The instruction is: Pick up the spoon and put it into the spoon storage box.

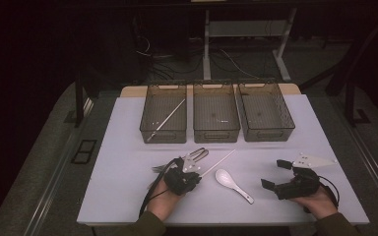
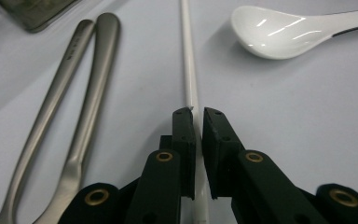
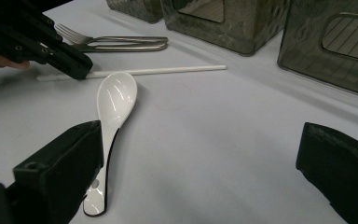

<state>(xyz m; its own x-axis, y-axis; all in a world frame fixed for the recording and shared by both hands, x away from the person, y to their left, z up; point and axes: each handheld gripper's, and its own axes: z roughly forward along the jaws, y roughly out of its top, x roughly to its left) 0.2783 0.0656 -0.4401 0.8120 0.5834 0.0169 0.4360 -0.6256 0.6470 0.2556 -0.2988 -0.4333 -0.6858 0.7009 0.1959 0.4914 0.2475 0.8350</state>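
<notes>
The left gripper point(image 2: 196, 114) is closed on a white chopstick point(image 2: 189, 60), its two black jaws pinching the near end of the stick, which lies flat on the white table point(image 1: 128, 196) and runs away from the jaws toward the row of bins. Just beside the chopstick on one side lie two metal utensil handles point(image 2: 81, 88), close together and parallel; on the other side a white ceramic spoon point(image 2: 279, 32) rests bowl-up, near the stick but not touching it. From above, three dark mesh bins point(image 1: 216, 118) stand side by side at the far edge of the table, and the leftmost holds a single chopstick point(image 1: 166, 119) lying diagonally. The right gripper point(image 1: 278, 173) rests well apart on the table's right side, its jaws spread wide with nothing between them. The right gripper view adds what the overhead picture is too dark to show: one of the metal utensils is a fork point(image 3: 107, 41) with its tines clear, and the spoon's handle reaches back beside that gripper's own left jaw.
</notes>
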